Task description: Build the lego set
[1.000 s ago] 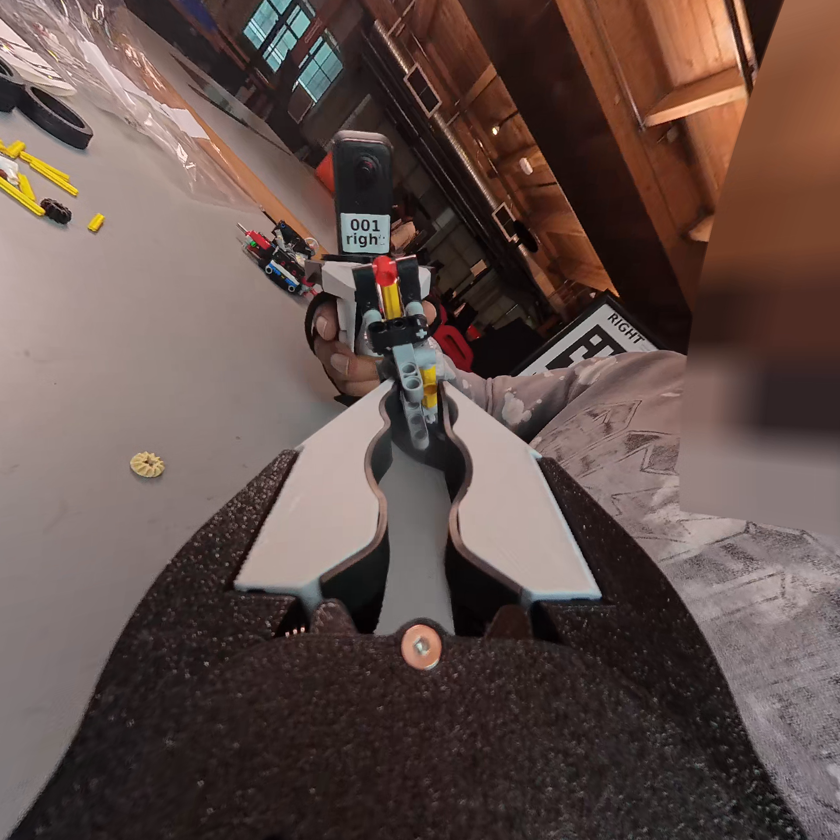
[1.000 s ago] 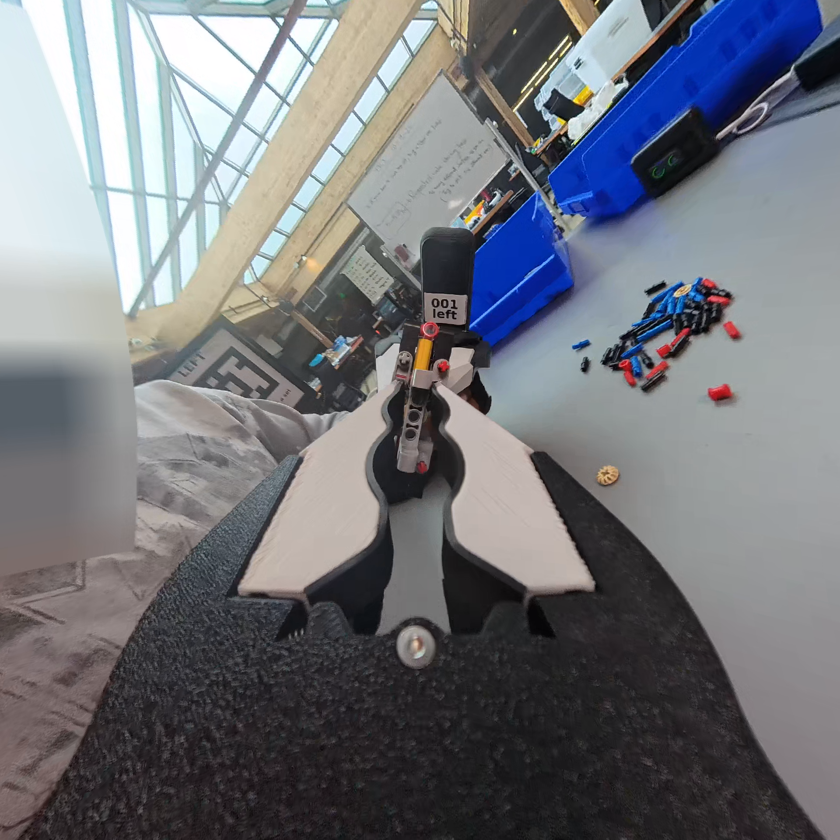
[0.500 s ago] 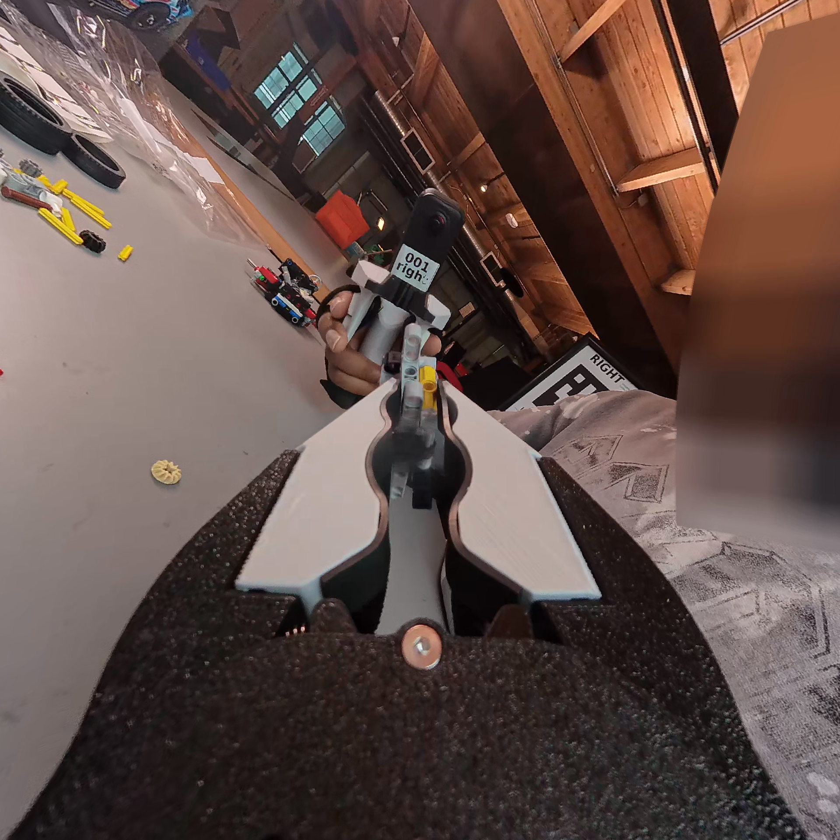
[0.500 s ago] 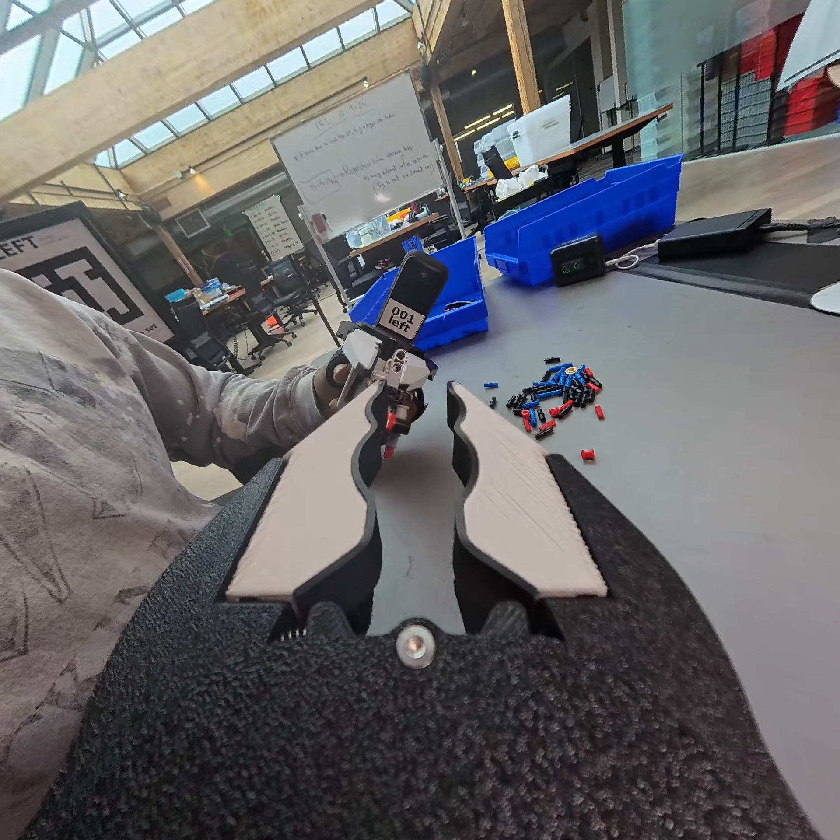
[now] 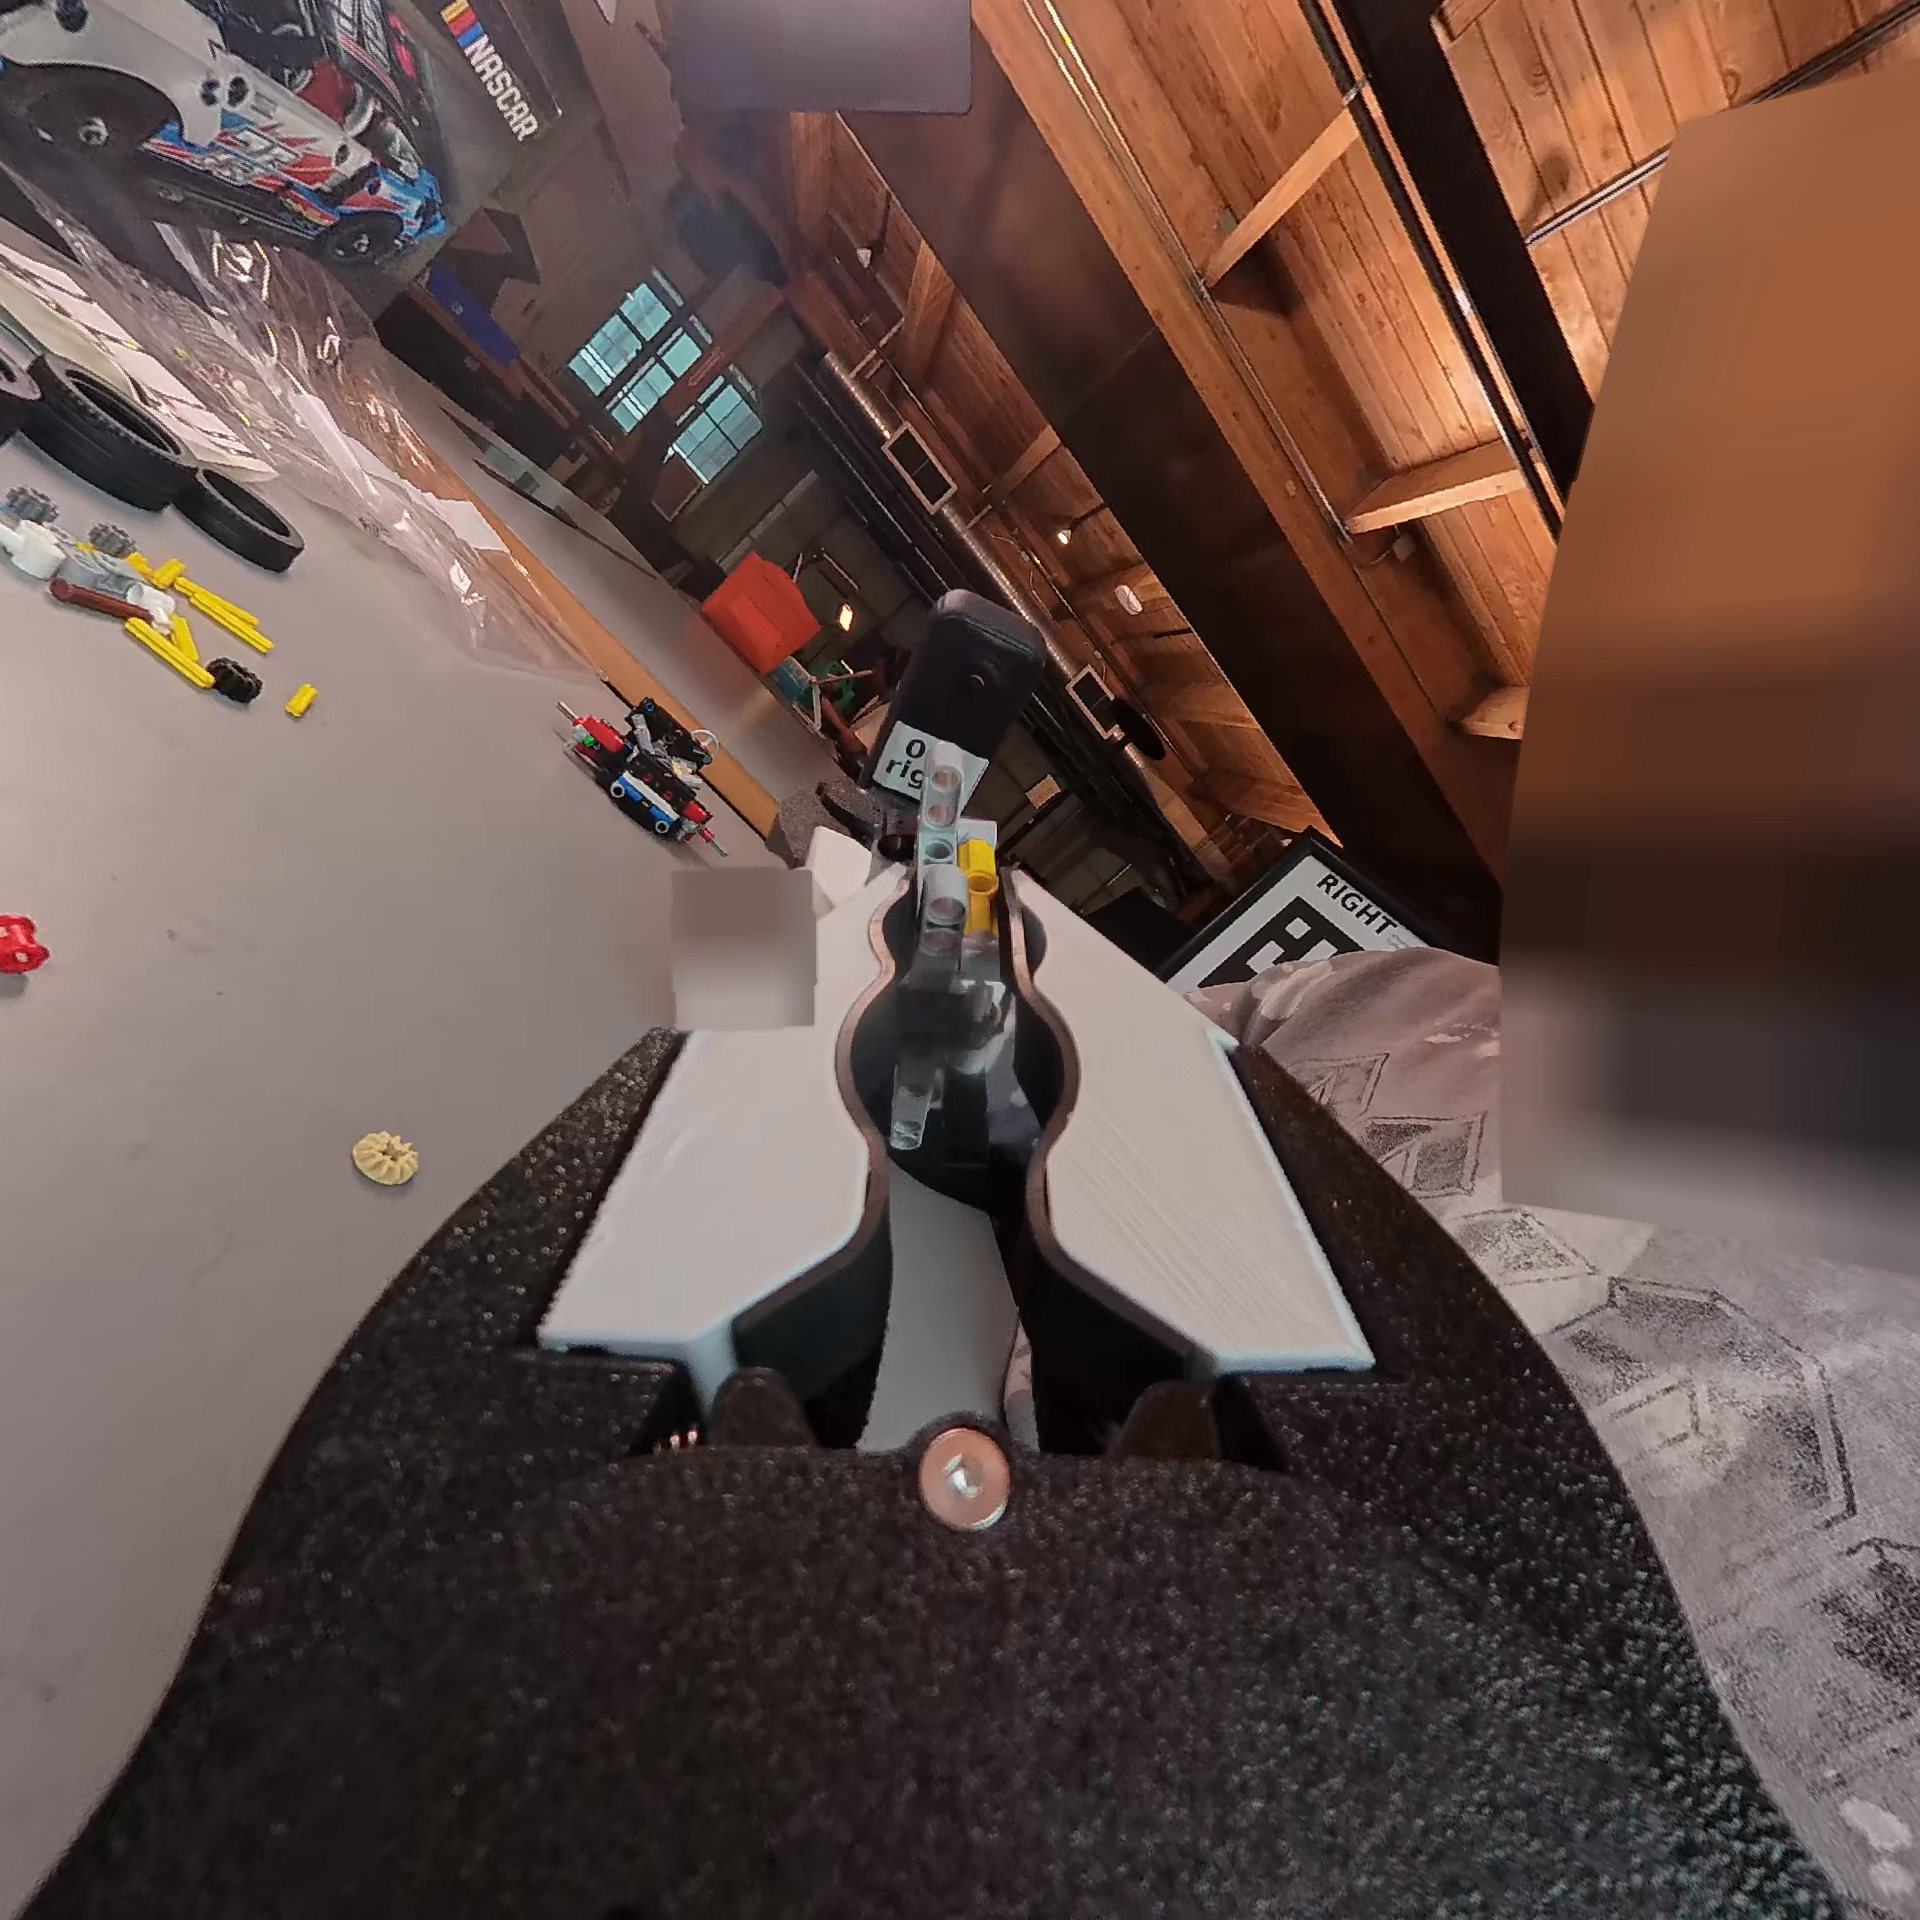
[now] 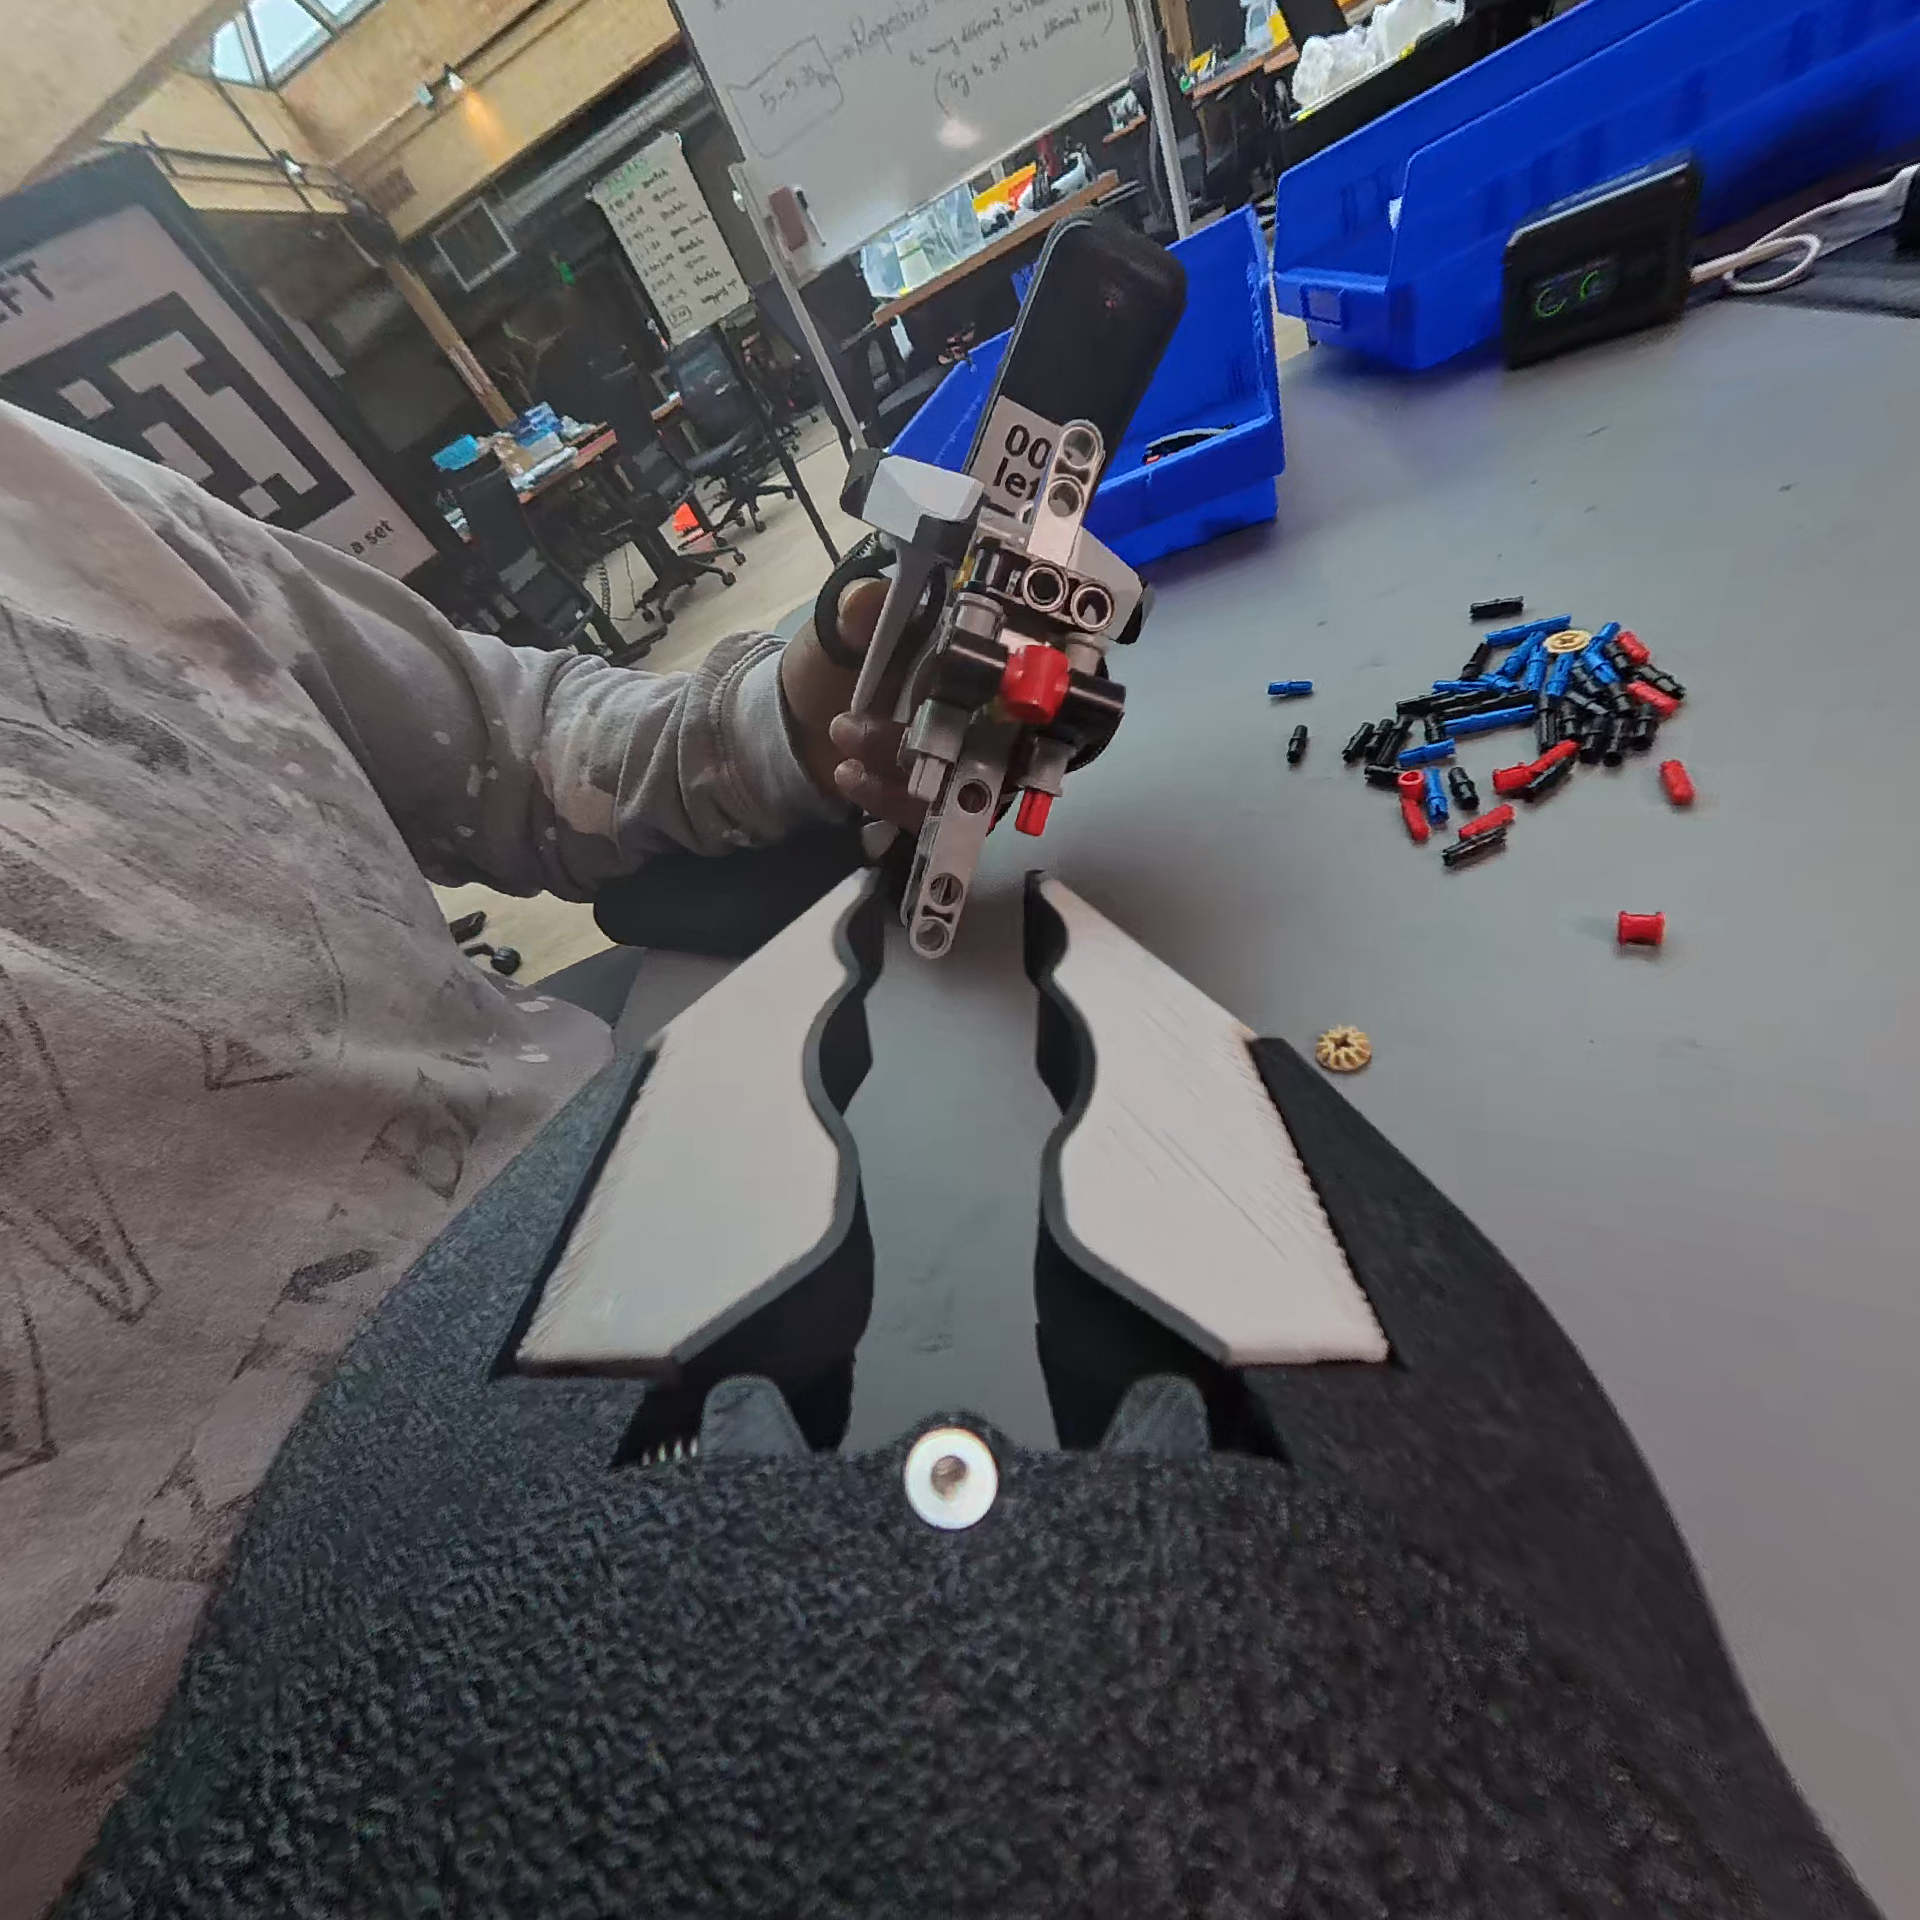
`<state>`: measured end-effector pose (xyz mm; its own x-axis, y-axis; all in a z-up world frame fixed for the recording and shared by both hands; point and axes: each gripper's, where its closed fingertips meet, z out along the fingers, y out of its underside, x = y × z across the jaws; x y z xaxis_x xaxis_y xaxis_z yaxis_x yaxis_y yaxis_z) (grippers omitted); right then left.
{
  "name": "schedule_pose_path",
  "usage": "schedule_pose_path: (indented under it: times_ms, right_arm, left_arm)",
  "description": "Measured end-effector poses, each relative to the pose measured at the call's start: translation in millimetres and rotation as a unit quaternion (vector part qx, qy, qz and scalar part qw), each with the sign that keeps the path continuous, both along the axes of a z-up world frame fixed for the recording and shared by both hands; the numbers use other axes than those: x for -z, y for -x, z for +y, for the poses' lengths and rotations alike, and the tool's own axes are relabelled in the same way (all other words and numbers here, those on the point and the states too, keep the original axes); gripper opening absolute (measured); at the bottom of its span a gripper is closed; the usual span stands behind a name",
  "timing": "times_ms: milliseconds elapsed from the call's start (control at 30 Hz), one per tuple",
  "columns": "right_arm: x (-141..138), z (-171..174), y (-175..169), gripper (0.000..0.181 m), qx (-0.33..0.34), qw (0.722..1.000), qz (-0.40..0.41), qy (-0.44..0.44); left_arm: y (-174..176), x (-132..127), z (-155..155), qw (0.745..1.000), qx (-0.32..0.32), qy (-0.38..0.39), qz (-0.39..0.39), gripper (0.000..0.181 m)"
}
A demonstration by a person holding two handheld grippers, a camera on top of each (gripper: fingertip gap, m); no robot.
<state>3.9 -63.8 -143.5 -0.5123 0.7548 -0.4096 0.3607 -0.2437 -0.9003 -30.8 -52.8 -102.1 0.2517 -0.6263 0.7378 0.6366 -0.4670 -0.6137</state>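
Observation:
My left gripper [image 5: 951, 883] is shut on a small lego assembly [image 5: 940, 935] of grey holed beams with a yellow piece, held above the grey table [image 5: 312, 987]. In the right wrist view the same assembly [image 6: 1023, 644] shows black connectors and red pins. Its lower grey beam end hangs just in front of my right gripper [image 6: 951, 894], close to the left fingertip [image 6: 857, 904]. My right gripper is open and empty. Its camera body [image 5: 971, 675] shows beyond the assembly in the left wrist view.
A tan gear [image 6: 1343, 1046] lies on the table near my right gripper. A pile of blue, black and red pins [image 6: 1538, 717] and a red bush [image 6: 1641, 928] lie farther off. Blue bins [image 6: 1195, 436] stand behind. A partial build [image 5: 649, 764], yellow axles [image 5: 182, 623] and tyres [image 5: 244, 520] lie far left. Some 6 centimeters of space lies between my two pairs of fingers. From either gripper's tips it is about 15 centimeters to the red bush [image 6: 1641, 928].
My right gripper let go of the assembly, opened and drew back. My left gripper kept hold and turned the assembly, which now stands close in front of the right fingertips.

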Motion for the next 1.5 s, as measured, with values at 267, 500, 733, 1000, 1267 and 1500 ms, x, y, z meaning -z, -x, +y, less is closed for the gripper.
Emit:
schedule_pose_path:
  times_ms: [267, 500, 733, 1000, 1267, 1500]
  right_arm:
    - [-33.5, 32.9, -7.7, 0.006, 0.048, 0.997, 0.057, 0.005]
    - [-32.6, 35.3, -13.7, 0.006, 0.065, 0.984, 0.075, -0.147]
    - [-4.3, 24.4, -11.4, 0.006, 0.04, 0.959, 0.039, -0.276]
    - [-17.8, 3.6, -13.3, 0.006, 0.005, 0.975, 0.049, -0.218]
    - [-73.3, 26.1, -23.1, 0.038, 0.055, 0.983, 0.158, -0.075]
    - [-75.8, -10.5, -10.9, 0.045, 0.041, 0.982, 0.173, -0.064]
  left_arm:
    - [-8.4, 5.9, -4.6, 0.995, 0.004, -0.013, 0.099, 0.017]
    - [-2.7, 18.9, -4.0, 0.969, -0.028, -0.019, 0.244, 0.035]
    - [-16.7, 39.5, -6.8, 0.879, -0.035, -0.069, 0.471, 0.056]
    - [-45.8, 54.2, -13.5, 0.883, 0.036, -0.075, 0.462, 0.028]
    - [-21.2, -31.4, -22.0, 0.981, 0.004, -0.155, 0.113, 0.027]
    - [-28.5, -41.0, -34.6, 0.965, -0.001, -0.233, 0.12, 0.027]
